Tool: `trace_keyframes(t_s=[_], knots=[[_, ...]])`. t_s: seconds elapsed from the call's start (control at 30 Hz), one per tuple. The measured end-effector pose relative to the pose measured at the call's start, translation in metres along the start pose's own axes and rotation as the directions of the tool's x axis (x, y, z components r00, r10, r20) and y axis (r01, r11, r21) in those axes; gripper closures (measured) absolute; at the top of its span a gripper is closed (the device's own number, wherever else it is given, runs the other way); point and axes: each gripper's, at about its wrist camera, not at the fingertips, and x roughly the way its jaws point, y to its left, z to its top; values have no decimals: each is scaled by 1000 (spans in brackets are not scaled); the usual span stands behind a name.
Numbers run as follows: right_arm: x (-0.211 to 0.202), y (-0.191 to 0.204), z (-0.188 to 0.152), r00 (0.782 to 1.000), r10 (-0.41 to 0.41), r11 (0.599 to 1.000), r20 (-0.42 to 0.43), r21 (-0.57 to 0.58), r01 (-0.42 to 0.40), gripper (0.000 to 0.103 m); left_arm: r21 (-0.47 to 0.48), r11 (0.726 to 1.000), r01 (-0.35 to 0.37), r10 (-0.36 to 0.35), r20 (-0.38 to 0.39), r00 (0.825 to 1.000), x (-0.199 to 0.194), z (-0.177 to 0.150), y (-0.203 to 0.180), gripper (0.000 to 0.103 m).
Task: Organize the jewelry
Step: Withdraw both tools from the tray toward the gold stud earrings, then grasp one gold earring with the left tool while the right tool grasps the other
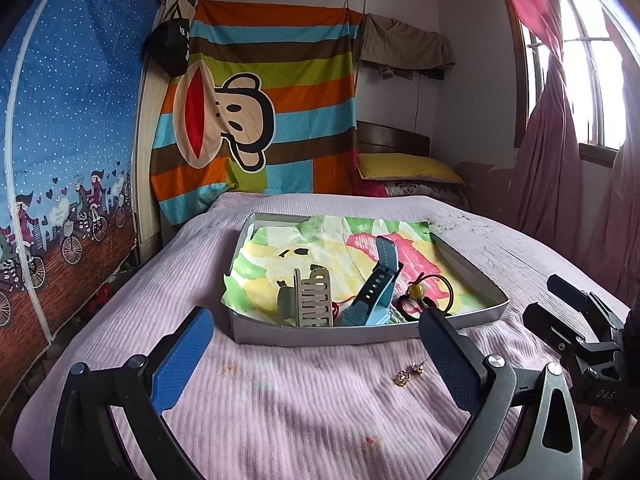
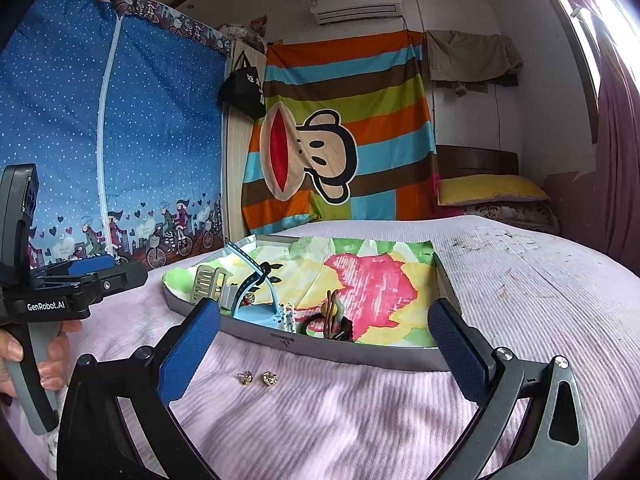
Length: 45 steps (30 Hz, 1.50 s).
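Right wrist view shows the right gripper (image 2: 324, 328) spread wide with nothing between its blue pads, poised low over the pink bedspread (image 2: 520, 280). Just ahead of it and slightly toward its left finger lie two small gold stud earrings (image 2: 256, 378), side by side on the cloth, short of the near wall of the shallow grey tray (image 2: 320, 348). The left gripper (image 1: 316, 344) is likewise released and empty, with the studs just inside its right finger. I judge the earrings are the step in hand: the watch (image 1: 374, 284), hair clip (image 1: 312, 300) and hair tie (image 1: 428, 292) already sit in the tray. Next calls for a careful, low pinch; the studs are tiny, glinting, and likely to sink into the ribbed fabric.
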Motion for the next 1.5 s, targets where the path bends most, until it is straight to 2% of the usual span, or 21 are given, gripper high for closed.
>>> trace_keyframes(t_s=[0.23, 0.3, 0.37, 0.47, 0.67, 0.83, 1.03, 1.2, 1.5], knots=[[16, -5, -7, 997, 33, 999, -74, 28, -31, 2, -21, 999, 36, -38, -149, 988, 24, -7, 3, 0], [22, -8, -10, 993, 46, 998, -107, 38, -42, 7, -25, 999, 49, -52, -177, 983, 29, -9, 4, 0], [30, -9, -13, 989, 54, 998, -139, 41, -48, 24, -22, 998, 62, -65, -200, 978, 33, -10, 4, 2], [42, -8, -17, 980, 66, 997, -187, 40, -59, 35, -10, 997, 81, -81, -240, 967, 40, -13, 0, 11], [60, 0, -25, 958, 84, 996, -274, 12, -84, 44, 8, 991, 132, -123, -325, 938, 54, -19, -8, 30], [73, 0, -32, 936, 106, 994, -336, 18, -107, 58, 1, 981, 194, -178, -388, 904, 66, -23, -14, 50], [85, -2, -40, 906, 151, 988, -394, 48, -144, 72, -34, 968, 249, -238, -444, 864, 79, -27, -19, 67], [95, 2, -44, 885, 184, 983, -429, 53, -178, 77, -65, 956, 285, -282, -456, 844, 85, -27, -23, 74], [106, 6, -42, 869, 214, 976, -447, 54, -213, 84, -94, 950, 299, -306, -474, 825, 98, -29, -30, 83]])
